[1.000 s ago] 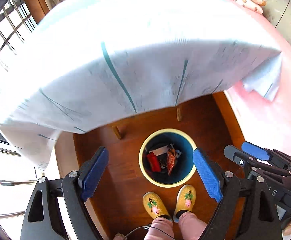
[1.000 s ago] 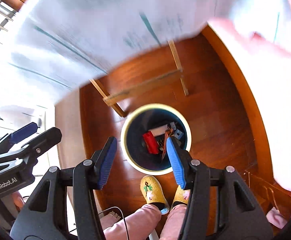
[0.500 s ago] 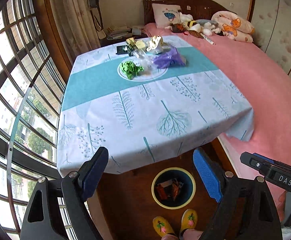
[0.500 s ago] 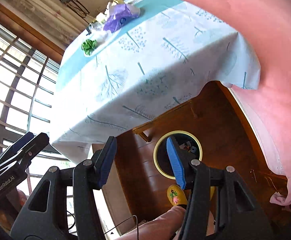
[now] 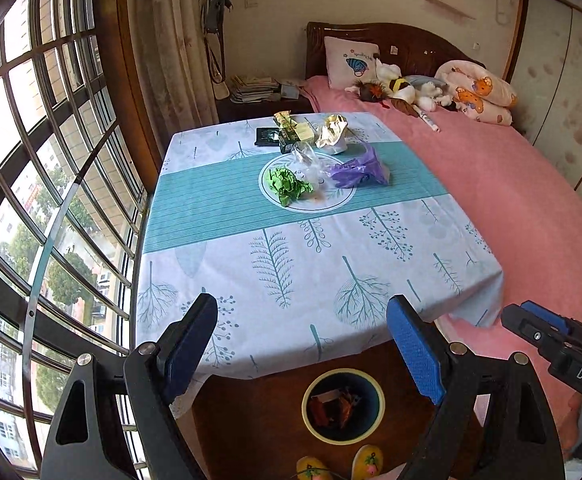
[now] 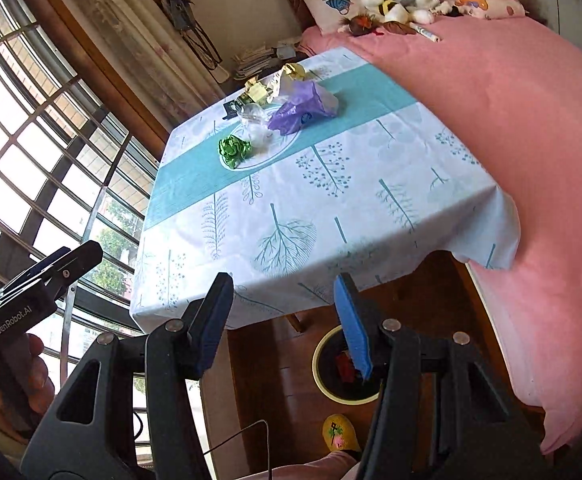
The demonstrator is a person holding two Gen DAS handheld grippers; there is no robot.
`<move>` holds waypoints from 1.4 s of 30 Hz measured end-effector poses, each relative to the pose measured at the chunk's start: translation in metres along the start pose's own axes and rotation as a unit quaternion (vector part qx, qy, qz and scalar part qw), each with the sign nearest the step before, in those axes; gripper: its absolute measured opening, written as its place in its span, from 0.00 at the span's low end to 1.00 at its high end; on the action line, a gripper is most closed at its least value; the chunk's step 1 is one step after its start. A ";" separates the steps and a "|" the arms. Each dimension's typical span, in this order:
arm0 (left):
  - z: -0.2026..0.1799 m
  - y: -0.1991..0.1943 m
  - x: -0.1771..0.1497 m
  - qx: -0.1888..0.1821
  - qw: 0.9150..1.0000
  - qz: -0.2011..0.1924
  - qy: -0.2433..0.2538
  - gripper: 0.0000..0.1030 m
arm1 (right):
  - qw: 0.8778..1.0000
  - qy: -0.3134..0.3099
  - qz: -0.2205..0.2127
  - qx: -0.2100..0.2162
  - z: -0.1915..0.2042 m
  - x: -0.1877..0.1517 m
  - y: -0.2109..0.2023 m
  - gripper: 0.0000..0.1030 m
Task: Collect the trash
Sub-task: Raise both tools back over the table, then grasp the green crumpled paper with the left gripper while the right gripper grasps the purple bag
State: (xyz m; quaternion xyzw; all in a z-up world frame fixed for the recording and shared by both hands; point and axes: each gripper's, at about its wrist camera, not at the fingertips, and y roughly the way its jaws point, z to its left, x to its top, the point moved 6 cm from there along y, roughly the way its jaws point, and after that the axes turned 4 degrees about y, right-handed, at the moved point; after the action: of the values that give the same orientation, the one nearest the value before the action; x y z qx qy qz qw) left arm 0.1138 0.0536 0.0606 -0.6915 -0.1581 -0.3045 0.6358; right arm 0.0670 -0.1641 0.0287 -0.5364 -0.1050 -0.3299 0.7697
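Bin [image 5: 343, 406], round, dark inside with a pale rim, on the wood floor nearest the viewer, just in front of the person's yellow slippers [image 5: 367, 464] and below the near edge of the table; holds some wrappers already, red and orange among them, so part of the collecting looks done.

Left gripper [image 5: 311, 352]: jaws spread wide, nothing between the blue pads, held above the bin and angled down toward the table's near edge.

Right gripper [image 6: 283, 320]: jaws parted, narrower than the left, empty; same downward tilt, to the right of the left one, near the pink bed [image 6: 531, 140].

Table [image 5: 211, 264], covered with a leaf-print cloth with a teal band: near half bare.

Trash remaining, on the far half, well apart from both grippers: green crumpled wrapper [image 5: 289, 186]; clear plastic bag [image 5: 311, 160] beside it; purple bag [image 5: 357, 170] to the right; farther back, a yellowish crumpled wrapper [image 5: 333, 134] and a dark packet [image 5: 269, 136].

Judgement: most of the task is still ahead; both hands free for a reach.
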 end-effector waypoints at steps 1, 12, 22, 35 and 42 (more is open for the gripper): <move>0.003 0.003 0.002 -0.002 1.000 0.003 -0.003 0.85 | 1.000 -0.005 -0.005 -0.001 0.004 0.005 -0.002 0.48; 0.033 0.063 0.031 0.006 0.999 0.034 -0.040 0.85 | 0.988 -0.144 -0.044 -0.014 0.056 0.071 0.011 0.49; 0.049 0.163 0.102 0.057 0.991 0.068 -0.102 0.85 | 0.949 -0.315 -0.017 0.010 0.092 0.167 0.121 0.49; 0.054 0.305 0.166 0.105 0.964 0.137 -0.200 0.85 | 0.840 -0.531 0.089 0.062 0.097 0.235 0.334 0.49; 0.051 0.342 0.168 0.107 0.955 0.160 -0.227 0.85 | 0.805 -0.574 0.136 0.056 0.080 0.230 0.404 0.49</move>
State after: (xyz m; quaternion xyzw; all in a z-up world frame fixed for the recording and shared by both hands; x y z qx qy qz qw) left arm 0.4608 0.0263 -0.1032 -0.6866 -0.2165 -0.0152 0.6939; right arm 0.5085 -0.0996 -0.1259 -0.5924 -0.4723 0.1527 0.6345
